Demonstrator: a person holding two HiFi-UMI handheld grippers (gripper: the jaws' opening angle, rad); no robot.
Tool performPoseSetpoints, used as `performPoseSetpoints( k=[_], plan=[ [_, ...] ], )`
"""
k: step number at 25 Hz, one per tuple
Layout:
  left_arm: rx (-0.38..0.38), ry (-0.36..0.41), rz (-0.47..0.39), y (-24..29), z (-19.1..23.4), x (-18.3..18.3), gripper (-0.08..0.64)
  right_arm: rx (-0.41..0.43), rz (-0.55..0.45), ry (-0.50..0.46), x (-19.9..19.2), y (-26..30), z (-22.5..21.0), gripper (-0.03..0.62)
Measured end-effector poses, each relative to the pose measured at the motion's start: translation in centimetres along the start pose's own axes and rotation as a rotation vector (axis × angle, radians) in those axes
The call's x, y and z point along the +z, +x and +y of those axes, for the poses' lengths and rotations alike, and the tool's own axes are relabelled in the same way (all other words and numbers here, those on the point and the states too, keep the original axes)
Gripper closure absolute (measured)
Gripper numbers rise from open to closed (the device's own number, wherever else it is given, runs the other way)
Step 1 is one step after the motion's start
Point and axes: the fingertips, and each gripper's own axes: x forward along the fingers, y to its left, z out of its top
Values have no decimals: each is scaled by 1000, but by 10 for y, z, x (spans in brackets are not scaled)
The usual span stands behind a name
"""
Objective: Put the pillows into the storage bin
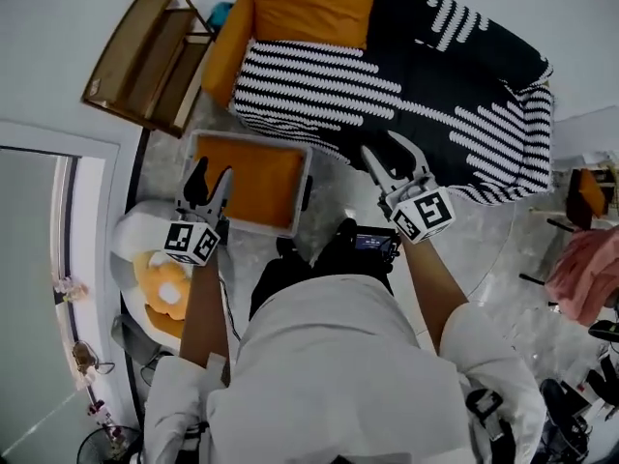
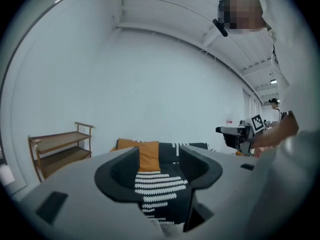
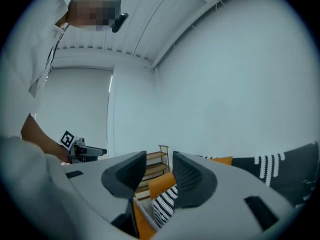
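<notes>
A grey storage bin [image 1: 308,167] stands on the floor in front of the sofa, with an orange pillow [image 1: 256,182] lying in it. On the sofa lie a black-and-white striped pillow [image 1: 309,90] and an orange pillow [image 1: 311,6], the latter against the backrest. My left gripper [image 1: 209,184] hovers over the bin's left side, open and empty. My right gripper [image 1: 395,160] hangs open and empty just off the striped pillow's near right corner. The left gripper view looks between its jaws at the striped pillow [image 2: 160,186] and the orange pillow [image 2: 148,155].
A wooden shelf rack [image 1: 145,51] stands left of the sofa. A white chair with a yellow toy [image 1: 162,286] is at my left. Pink cloth [image 1: 590,274] lies at the right. A black patterned blanket [image 1: 464,56] covers the sofa's right part.
</notes>
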Motion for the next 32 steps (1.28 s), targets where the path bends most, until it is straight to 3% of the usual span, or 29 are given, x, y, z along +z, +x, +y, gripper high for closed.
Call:
performPoseSetpoints(
  k=[8,14,23,32],
  plan=[
    [14,47,-166,34,-53,99,316,-27,-125,-71,88,-35,-61,411],
    [4,56,-323,45,-85,144,324,-35,-199,-108,122,-60,-78,411],
    [-31,14,-272,79,-93,135,341,-100,-145,-86,102,-88,-107,411],
    [-51,-18,-233,141,-74,121,350,-175,-109,-83,94,-65,-162,414]
  ],
)
